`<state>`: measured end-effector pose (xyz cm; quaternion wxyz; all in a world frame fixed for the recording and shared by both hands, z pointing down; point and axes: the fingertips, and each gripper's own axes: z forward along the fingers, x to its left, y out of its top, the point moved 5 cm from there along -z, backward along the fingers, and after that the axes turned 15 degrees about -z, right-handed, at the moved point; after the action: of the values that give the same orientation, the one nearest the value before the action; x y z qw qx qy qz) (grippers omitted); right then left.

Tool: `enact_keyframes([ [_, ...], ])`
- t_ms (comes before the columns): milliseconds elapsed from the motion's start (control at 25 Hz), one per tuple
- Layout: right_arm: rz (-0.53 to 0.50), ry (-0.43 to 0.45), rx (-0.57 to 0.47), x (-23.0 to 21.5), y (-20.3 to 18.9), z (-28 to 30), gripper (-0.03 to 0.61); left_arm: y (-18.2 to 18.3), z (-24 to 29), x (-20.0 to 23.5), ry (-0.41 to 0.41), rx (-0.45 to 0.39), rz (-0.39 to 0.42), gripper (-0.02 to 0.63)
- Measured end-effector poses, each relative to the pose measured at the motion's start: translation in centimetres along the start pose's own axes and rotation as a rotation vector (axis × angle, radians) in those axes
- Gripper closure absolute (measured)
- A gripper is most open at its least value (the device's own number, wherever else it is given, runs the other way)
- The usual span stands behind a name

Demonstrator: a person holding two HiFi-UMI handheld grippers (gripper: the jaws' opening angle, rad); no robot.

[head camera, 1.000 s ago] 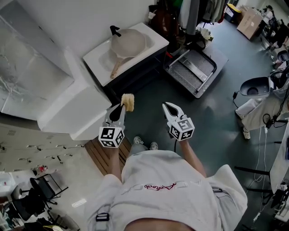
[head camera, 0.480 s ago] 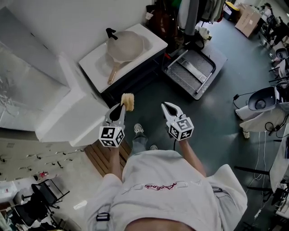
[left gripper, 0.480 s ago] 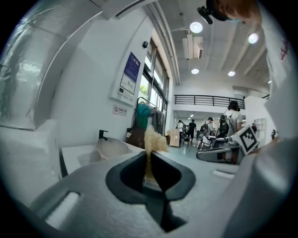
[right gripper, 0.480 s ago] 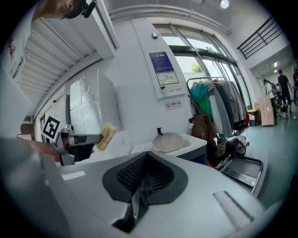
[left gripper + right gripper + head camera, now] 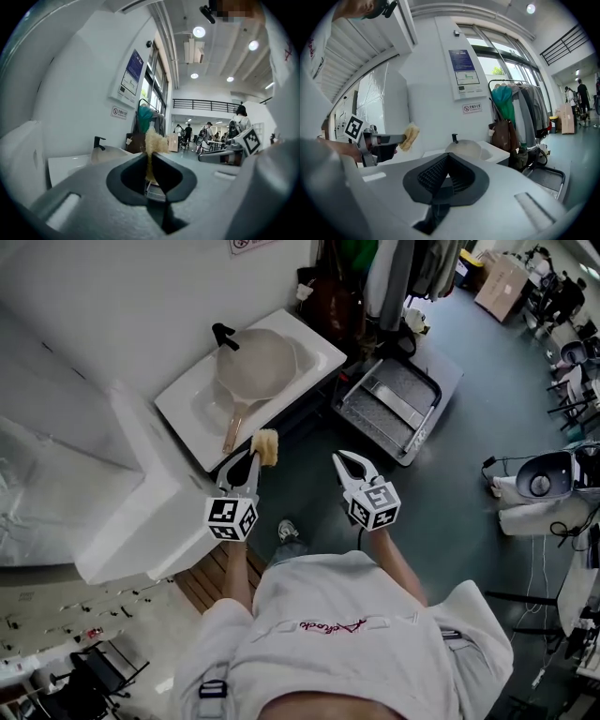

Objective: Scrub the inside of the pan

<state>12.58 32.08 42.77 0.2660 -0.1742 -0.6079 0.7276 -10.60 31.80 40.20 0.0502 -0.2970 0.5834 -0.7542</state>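
Observation:
A cream pan with a wooden handle lies in a white sink, beside a black tap. My left gripper is shut on a yellow scrub sponge, held in the air short of the sink's near edge. The left gripper view has the sponge pinched upright between the jaws, with the pan further off to the left. My right gripper is shut and empty, level with the left one. Its own view looks at the pan and the sponge.
A tall white cabinet stands left of the sink. A grey metal trolley tray rests on the floor to the right. Coats and bags hang behind it. A wooden slat mat lies by my feet. People stand far off down the hall.
The sink and pan have come nearer as the person steps forward. Both grippers keep the same pose, and the sponge stays in the left one.

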Motion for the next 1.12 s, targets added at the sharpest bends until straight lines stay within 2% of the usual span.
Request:
enact_keyframes([
  [240, -0.016, -0.029, -0.012, -1.4, 2.3, 5.8, 0.574, 3.7, 4.1, 4.3, -0.036, -0.013, 0.009, 0.589],
  [600, -0.035, -0.052, -0.002, -2.8, 4.2, 12.9, 0.574, 6.3, 8.4, 9.8, -0.068, -0.009, -0.005, 0.589],
  [1120, -0.01, -0.069, 0.028, -2.4, 3.0, 16.9, 0.574, 6.3, 10.8, 13.1, -0.103, 0.038, -0.007, 0.589],
])
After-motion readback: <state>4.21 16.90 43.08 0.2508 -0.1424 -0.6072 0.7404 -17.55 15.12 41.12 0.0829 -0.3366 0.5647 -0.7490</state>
